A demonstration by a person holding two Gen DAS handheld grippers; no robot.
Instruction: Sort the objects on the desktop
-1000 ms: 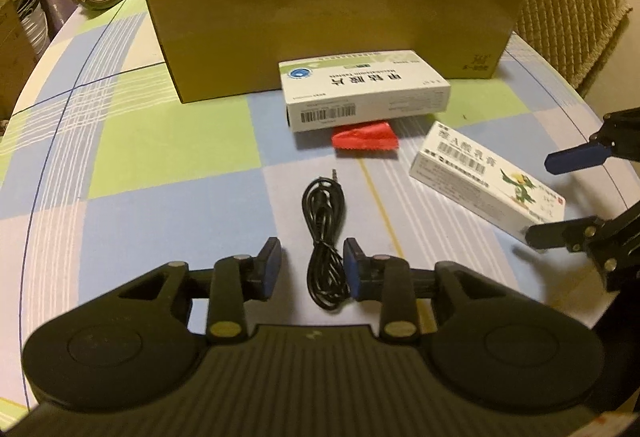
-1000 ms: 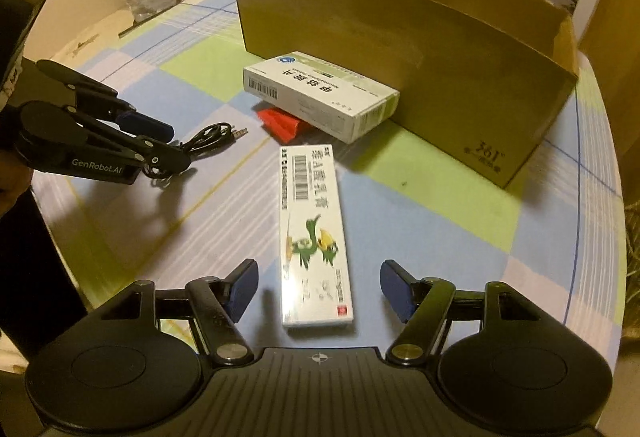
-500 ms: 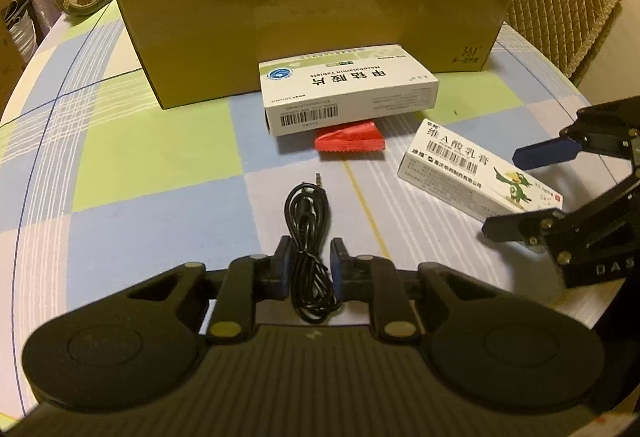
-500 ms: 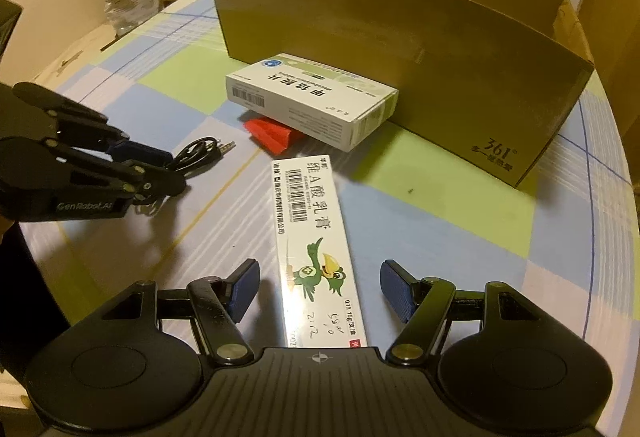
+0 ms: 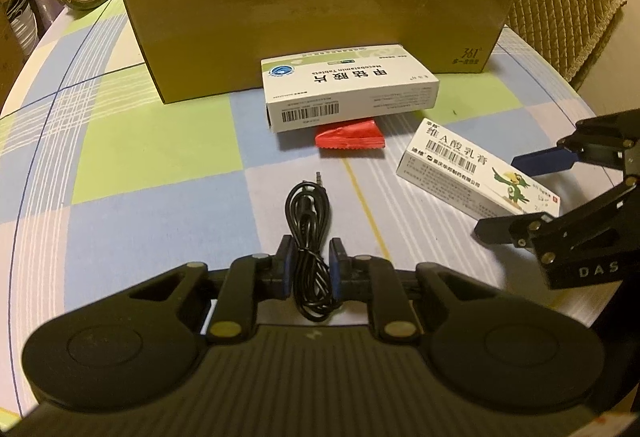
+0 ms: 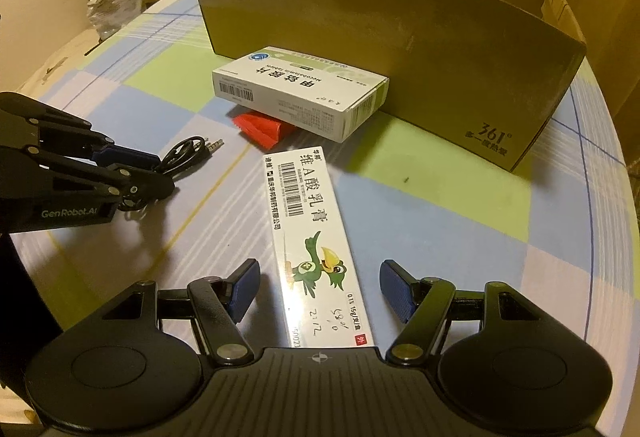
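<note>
Nearest, the left claw (image 5: 311, 263) is clenched on the coiled black cable (image 5: 308, 221). The right claw (image 6: 320, 289) stands released astride the parrot-printed ointment box (image 6: 310, 233). Beyond: "Mecobalamin Tablets" box (image 5: 348, 87), then "361°" carton (image 5: 320, 5) on the worktop (image 5: 152, 141).

1. Left gripper (image 5: 311, 263), low in the frame's centre, has its jaws pinched onto a coiled black cable (image 5: 309, 233).
2. Right gripper (image 6: 319, 291), bottom centre, jaws spread wide, gripping nothing.

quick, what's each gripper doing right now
left gripper: closed on the black audio cable.
right gripper: open, fingers either side of the ointment box, not gripping.
</note>
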